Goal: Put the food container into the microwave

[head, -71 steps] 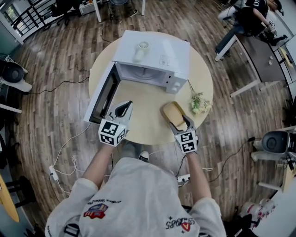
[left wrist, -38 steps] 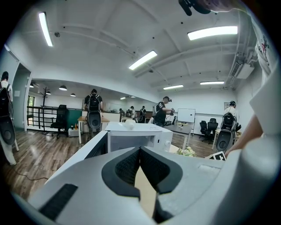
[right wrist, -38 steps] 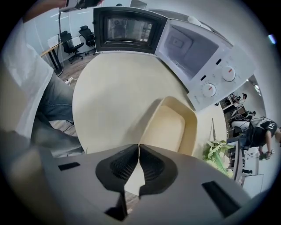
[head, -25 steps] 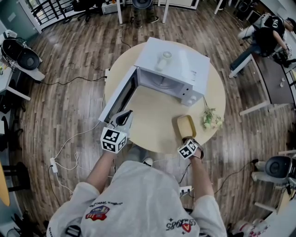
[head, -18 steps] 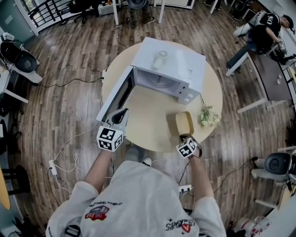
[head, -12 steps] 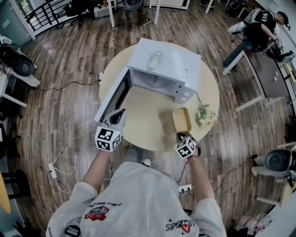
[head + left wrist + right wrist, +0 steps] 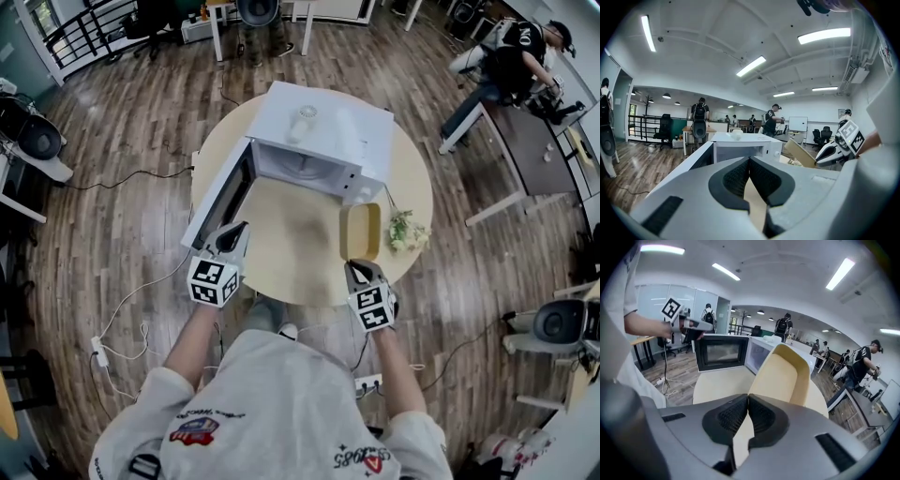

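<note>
On the round table (image 7: 281,272) the microwave (image 7: 328,122) stands door open, its cavity ahead and left of the food container (image 7: 360,232). The container tilts above the table, long axis pointing away, its near rim clamped in the right gripper's (image 7: 360,272) fingers (image 7: 733,416). The left gripper's (image 7: 232,239) fingers (image 7: 736,178) are together, empty.

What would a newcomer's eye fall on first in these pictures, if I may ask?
The white microwave stands on the round table with its door swung wide open to the left. In front of it, the right gripper is shut on the rim of a tan food container, holding it tilted. The left gripper hangs shut beside the door.
</note>
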Demonstrator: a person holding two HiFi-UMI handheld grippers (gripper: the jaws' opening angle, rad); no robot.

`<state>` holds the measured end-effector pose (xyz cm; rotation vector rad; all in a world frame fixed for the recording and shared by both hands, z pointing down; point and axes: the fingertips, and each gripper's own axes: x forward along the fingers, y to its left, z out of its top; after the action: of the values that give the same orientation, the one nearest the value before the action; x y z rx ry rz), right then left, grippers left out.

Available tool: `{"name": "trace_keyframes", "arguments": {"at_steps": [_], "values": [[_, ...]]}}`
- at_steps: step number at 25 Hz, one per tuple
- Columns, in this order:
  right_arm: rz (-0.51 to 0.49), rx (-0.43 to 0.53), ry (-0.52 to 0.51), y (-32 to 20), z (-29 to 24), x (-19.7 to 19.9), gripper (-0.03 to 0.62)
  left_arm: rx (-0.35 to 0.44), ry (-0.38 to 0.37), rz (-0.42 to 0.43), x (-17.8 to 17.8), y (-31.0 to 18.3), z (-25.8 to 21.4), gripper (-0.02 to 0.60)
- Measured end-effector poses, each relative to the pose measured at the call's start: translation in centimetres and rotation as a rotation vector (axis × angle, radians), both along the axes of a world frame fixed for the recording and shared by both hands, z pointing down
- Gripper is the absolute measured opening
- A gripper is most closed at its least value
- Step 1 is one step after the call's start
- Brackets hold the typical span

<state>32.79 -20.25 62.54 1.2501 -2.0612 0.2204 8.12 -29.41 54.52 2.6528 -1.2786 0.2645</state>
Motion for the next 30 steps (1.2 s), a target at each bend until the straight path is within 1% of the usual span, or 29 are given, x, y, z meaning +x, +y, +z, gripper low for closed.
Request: {"name": "trace_keyframes", "arguments": {"at_steps": [5, 6, 9, 12, 16, 20, 26, 30], "values": [[0.059, 0.055, -0.171, -0.5, -2.8, -0.8, 0.015, 0.005, 0.001, 0.012, 0.7, 0.0, 0.1, 0.005], [0.066, 0.063, -0.189, -0.6, -3.1, -0.9, 0.015, 0.004, 0.000, 0.013, 0.7, 0.0, 0.0, 0.005], [0.061, 0.065, -0.182, -0.8, -3.3, -1.3, 0.015, 0.003, -0.002, 0.012, 0.7, -0.1, 0.0, 0.005], [0.046, 0.045, -0.168, -0.8, -3.0, -1.7, 0.015, 0.005, -0.001, 0.008, 0.4, -0.3, -0.1, 0.005], [0.033, 0.036, -0.194, -1.9, -2.8, -2.5, 0.015, 0.008, 0.002, -0.002, 0.1, -1.0, -0.2, 0.005], [-0.013, 0.026, -0.162, -3.4, -2.5, -3.4, 0.015, 0.007, 0.005, -0.010, 0.0, -1.8, 0.0, 0.005], [-0.084, -0.012, -0.145, -6.2, -1.7, -5.4, 0.015, 0.001, 0.019, -0.045, -1.0, -3.6, 0.0, 0.005], [-0.131, -0.045, -0.127, -8.3, -0.4, -6.9, 0.015, -0.005, 0.011, -0.036, -0.7, -4.5, 0.7, 0.005]]}}
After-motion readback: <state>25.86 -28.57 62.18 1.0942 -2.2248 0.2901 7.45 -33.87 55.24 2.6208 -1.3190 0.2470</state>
